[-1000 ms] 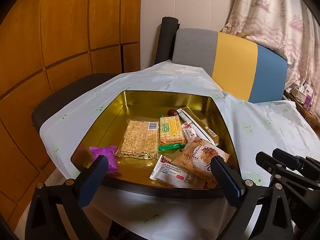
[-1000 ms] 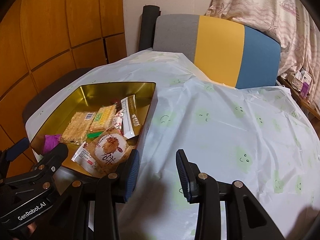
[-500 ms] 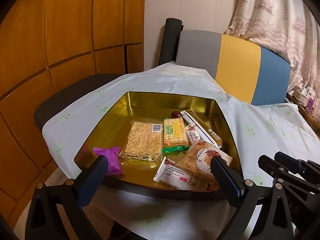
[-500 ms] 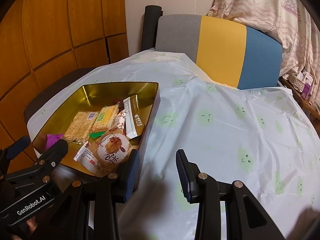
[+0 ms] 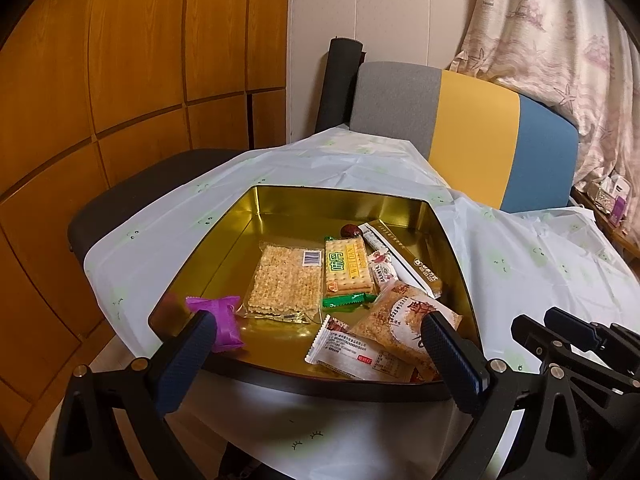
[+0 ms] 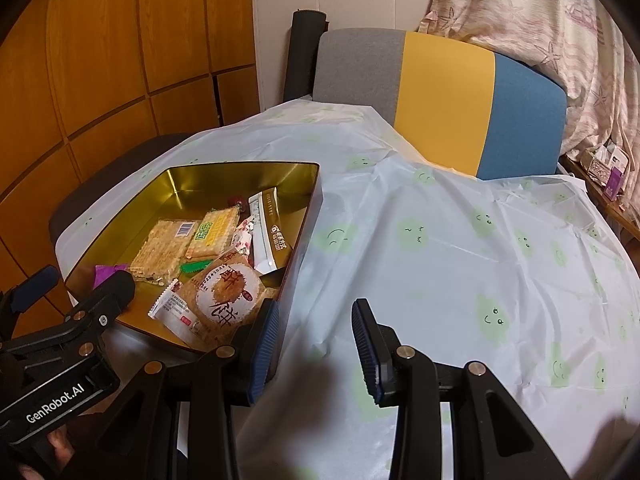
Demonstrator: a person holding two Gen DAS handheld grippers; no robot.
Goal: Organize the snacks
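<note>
Gold tin (image 5: 280, 216) sits on the covered table (image 6: 440, 248), snacks loose inside. Round cake packet (image 5: 404, 320) looks light, crumbly; pinch its sealed edge. Purple candy (image 5: 224, 320) small, slippery wrapper. Left gripper (image 5: 316, 344) spread wide, empty; right gripper (image 6: 316, 340) partly spread, empty.
</note>
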